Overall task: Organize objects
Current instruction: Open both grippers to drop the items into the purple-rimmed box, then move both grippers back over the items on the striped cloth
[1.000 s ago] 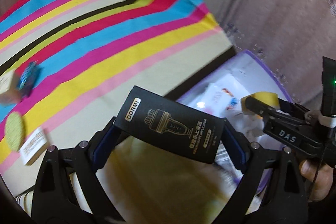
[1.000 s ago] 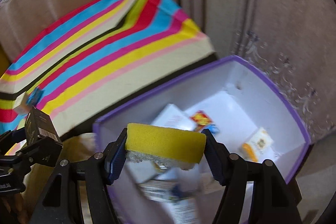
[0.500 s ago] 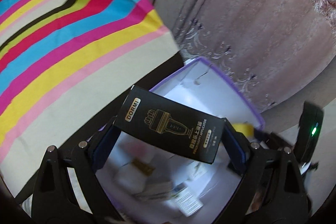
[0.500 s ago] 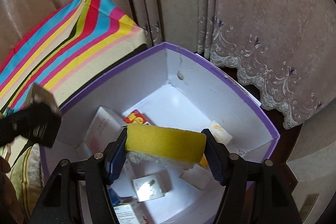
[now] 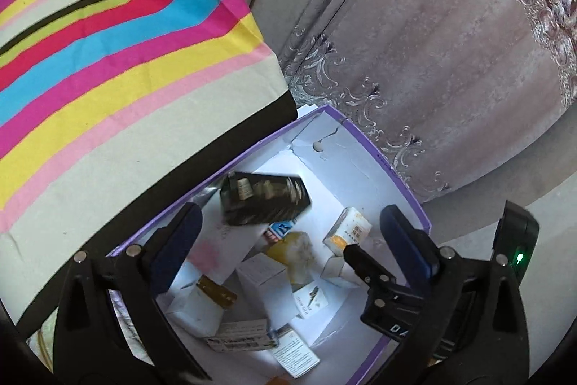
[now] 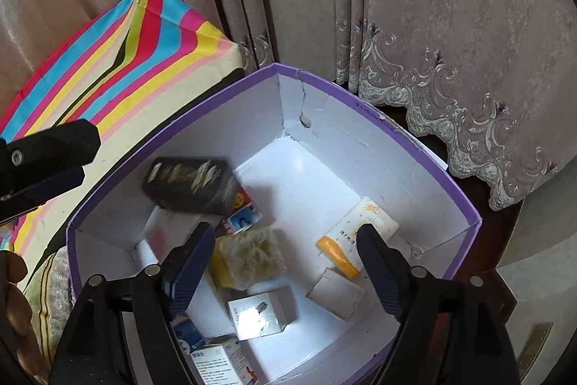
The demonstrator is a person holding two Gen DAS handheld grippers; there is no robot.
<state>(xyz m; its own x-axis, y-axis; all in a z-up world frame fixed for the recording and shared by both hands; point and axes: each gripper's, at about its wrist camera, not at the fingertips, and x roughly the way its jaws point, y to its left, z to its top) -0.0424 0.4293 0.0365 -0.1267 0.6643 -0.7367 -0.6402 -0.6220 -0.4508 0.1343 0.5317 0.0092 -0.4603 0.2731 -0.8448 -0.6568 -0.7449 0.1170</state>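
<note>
Curtain (image 6: 450, 24), mauve with embroidered hem, fills the 12-to-3 o'clock background in both wrist views. Striped cloth (image 5: 108, 42) covers the tabletop at 9-to-11 o'clock, running right up beside the box.

Purple-rimmed cardboard box (image 6: 360, 118), white inside, is the collection bin; it sits lower than the striped surface, centre to 6 o'clock in both views, so things can be dropped straight in.

Left gripper (image 5: 288, 237) hangs over the box's left half, jaws spread wide and just opened further, nothing between them. Black DORMI carton (image 5: 265, 201) is blurred below the jaws at the 12 o'clock end of the box, apparently mid-fall or just landing on the cartons there; cannot tell if settled.

Right gripper (image 6: 285, 262) is over the box middle, jaws just opened, empty. Yellow sponge (image 6: 249, 258), scouring side up, is below them, blurred, on top of the small cartons; looks released, not gripped.

White-and-orange packet (image 6: 357, 233) lies at 3 o'clock on the box floor, beside a small white box (image 6: 335, 291). White carton (image 6: 261, 313) sits at 6 o'clock, printed medicine-type boxes (image 6: 216, 363) at 7 o'clock.

A person's hand (image 6: 12, 294) shows at the 8 o'clock edge of the right view.

Judgement: both drops look done; the box is getting cluttered, with no sorting inside.
</note>
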